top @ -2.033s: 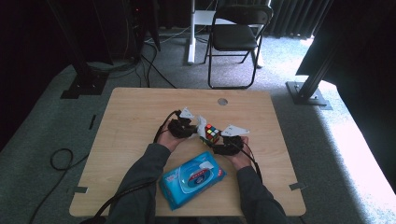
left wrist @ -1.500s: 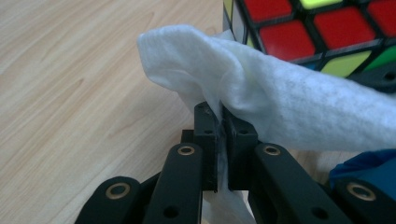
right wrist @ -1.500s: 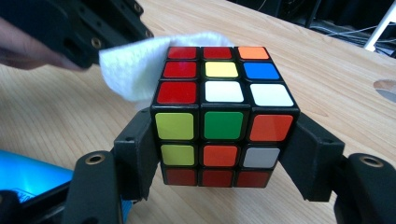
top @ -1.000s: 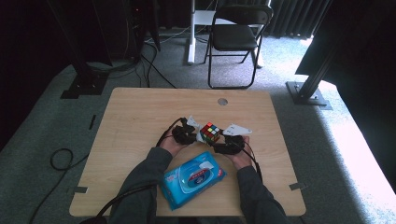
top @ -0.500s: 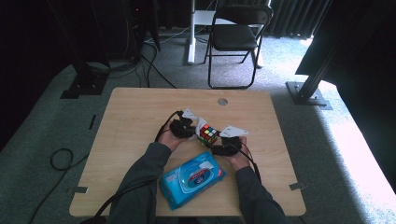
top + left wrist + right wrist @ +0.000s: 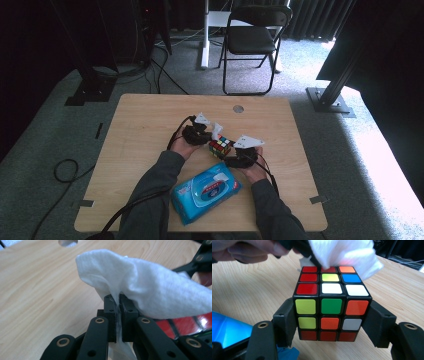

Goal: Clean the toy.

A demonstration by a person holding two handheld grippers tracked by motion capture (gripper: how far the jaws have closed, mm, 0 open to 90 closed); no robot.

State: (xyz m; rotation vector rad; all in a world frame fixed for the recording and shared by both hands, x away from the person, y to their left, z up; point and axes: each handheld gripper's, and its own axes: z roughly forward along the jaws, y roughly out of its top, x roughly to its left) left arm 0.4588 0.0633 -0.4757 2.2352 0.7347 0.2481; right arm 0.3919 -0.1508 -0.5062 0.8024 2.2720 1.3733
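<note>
My right claw (image 6: 329,315) stays clenched on the cube (image 6: 331,305), unmoved, just beyond the wipes pack (image 6: 206,191). My left claw (image 6: 117,305), clamped on the wipe (image 6: 150,290), has shifted slightly across the cube's top; I judge the wiping is underway on the bench (image 6: 140,130).

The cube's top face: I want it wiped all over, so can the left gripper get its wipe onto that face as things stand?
Probably yes. The right gripper clamps the cube by its sides, leaving the top bare, and the left gripper's white wipe already hangs over the far edge.
</note>
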